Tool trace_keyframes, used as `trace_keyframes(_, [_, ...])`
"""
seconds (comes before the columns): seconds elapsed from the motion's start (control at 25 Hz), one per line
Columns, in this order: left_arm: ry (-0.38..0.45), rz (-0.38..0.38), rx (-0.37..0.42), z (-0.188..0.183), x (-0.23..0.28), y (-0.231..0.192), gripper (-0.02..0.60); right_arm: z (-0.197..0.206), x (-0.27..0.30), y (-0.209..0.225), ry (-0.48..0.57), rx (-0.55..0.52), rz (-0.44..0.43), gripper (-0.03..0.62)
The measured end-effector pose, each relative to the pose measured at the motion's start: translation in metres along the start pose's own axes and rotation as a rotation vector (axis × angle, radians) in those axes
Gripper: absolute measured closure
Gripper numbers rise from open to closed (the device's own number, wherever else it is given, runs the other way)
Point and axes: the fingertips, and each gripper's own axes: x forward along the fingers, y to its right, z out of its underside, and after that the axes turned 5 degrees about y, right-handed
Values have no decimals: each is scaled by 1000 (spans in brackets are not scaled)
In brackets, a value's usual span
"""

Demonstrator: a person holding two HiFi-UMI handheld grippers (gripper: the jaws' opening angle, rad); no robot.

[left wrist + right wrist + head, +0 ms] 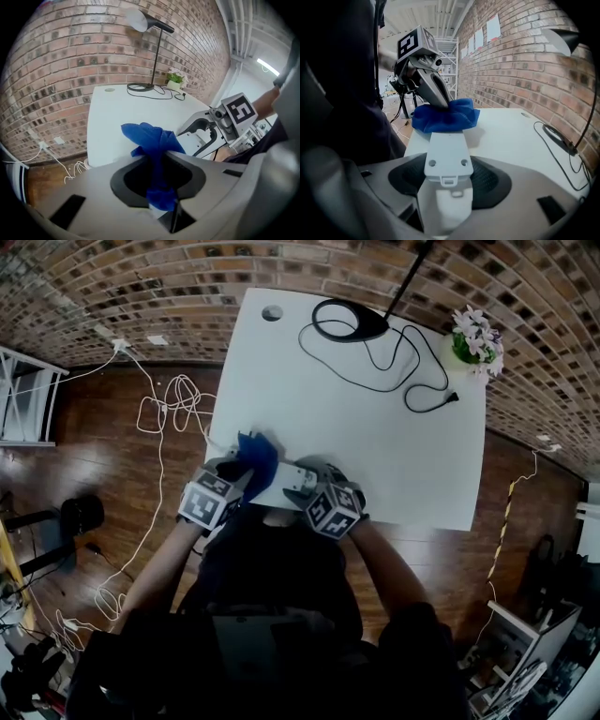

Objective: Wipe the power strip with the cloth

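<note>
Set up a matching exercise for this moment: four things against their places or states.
Things:
1. blue cloth
2. power strip
3. desk lamp
4. flower pot

Places or states:
A. far right corner of the table
B. pinched in the left gripper
C. held between the jaws of the right gripper
D. middle of the table's far edge

Pairs: 1-B, 2-C, 3-D, 4-A
</note>
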Motion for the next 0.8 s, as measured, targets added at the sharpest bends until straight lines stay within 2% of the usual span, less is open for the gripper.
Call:
trace_keyframes(0.16, [16, -7, -31, 0, -1, -6, 494, 0, 0, 1, -2, 3, -6, 313])
trace_keyframes(0.4, [58, -61, -97, 2, -12, -34, 494, 0, 0, 1, -4, 7, -6, 315])
trace_keyframes(0.56, [82, -80, -96, 10, -13, -53, 494, 0, 1, 0, -4, 9, -5, 315])
trace_keyframes(0.8, [71, -89, -110, 9, -17, -56, 494, 1, 1, 0, -4, 14, -6, 315])
